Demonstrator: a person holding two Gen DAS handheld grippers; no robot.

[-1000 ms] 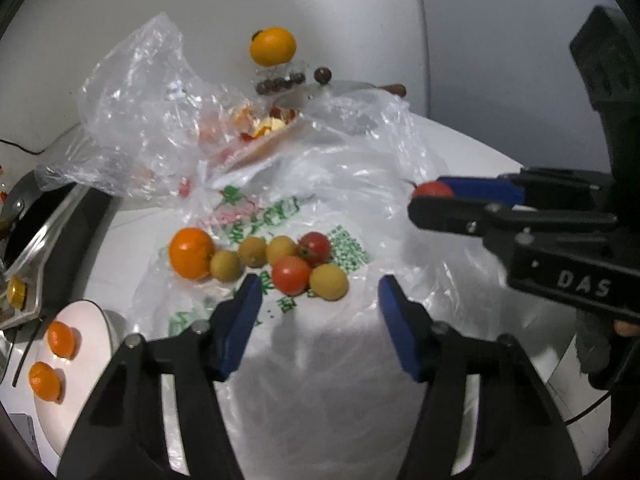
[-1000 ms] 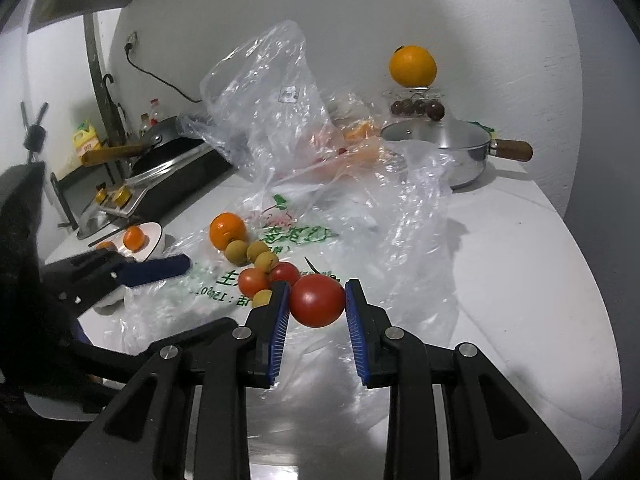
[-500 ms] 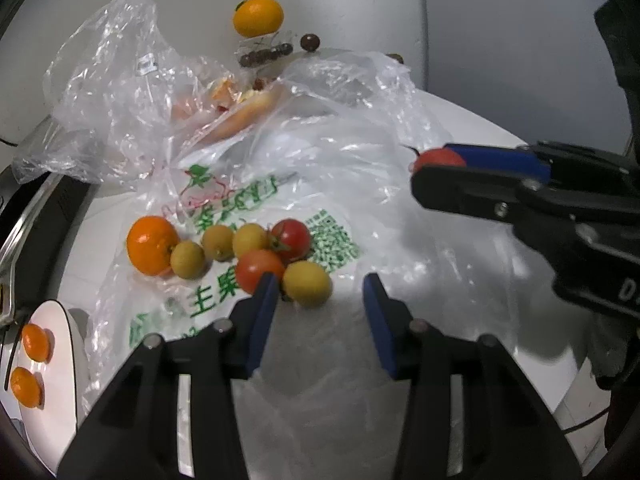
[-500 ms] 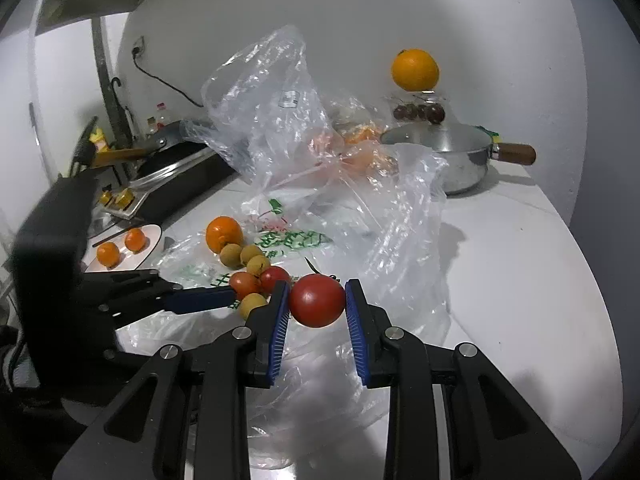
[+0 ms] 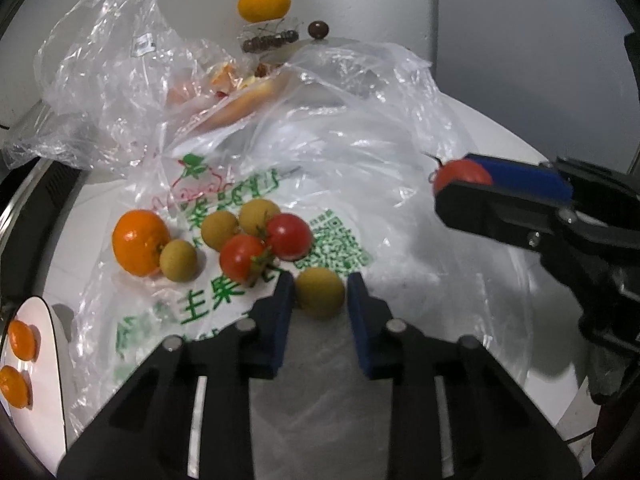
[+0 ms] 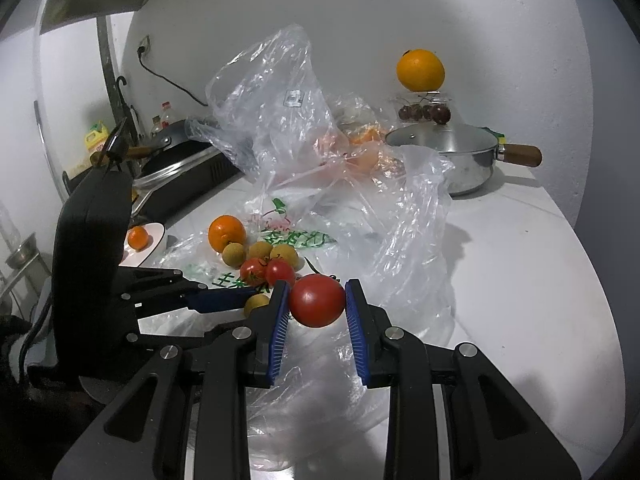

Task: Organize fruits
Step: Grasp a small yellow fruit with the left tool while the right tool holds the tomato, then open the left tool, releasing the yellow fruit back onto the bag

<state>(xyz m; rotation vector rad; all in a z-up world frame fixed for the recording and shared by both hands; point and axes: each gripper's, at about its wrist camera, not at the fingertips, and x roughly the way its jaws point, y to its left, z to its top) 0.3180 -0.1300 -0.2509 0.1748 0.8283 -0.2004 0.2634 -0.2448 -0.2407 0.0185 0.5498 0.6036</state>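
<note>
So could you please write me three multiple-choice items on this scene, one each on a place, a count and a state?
1. Where does the large round orange sit?
A. On the clear box of dark cherries by the wall
B. On the white plate
C. Inside the steel pan

2. How many small red tomatoes lie loose on the printed clear plastic bag, not counting any held one?
A. Two
B. Four
C. None

3. What is between the jaws of the left gripper?
A. A red tomato
B. Nothing
C. A small round tan fruit

Answers: 1 A, the orange rests on top of the cherry box behind the pan. 2 A, two lie side by side among the tan fruits. 3 C, the blue pads flank the tan fruit on both sides.
</note>
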